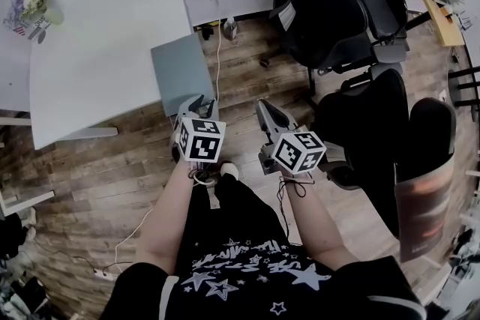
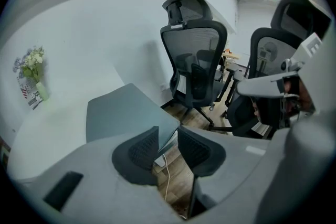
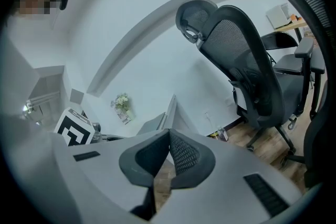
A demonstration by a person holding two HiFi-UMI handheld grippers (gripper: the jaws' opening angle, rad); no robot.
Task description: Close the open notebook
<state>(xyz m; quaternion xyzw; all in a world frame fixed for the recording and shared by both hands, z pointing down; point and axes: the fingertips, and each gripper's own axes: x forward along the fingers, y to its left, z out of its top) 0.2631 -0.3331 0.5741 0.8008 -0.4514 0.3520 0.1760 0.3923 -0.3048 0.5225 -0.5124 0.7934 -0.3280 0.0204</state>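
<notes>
A grey-blue notebook (image 1: 180, 73) lies shut at the near corner of the white table (image 1: 97, 34), jutting past its edge. In the left gripper view the notebook (image 2: 123, 113) sits just beyond the jaws. My left gripper (image 1: 201, 104) hangs over the wooden floor just in front of that corner. Its pads stand a little apart in the left gripper view (image 2: 168, 138), with nothing between them. My right gripper (image 1: 265, 109) is beside it, further from the table. Its fingertips meet in the right gripper view (image 3: 169, 132) and hold nothing.
Black office chairs (image 1: 334, 7) crowd the right side, one close to my right arm (image 1: 390, 131). A small vase of flowers (image 1: 31, 0) stands at the table's far left. A white cable (image 1: 218, 37) runs down to the floor. A wooden desk (image 1: 441, 11) is at the far right.
</notes>
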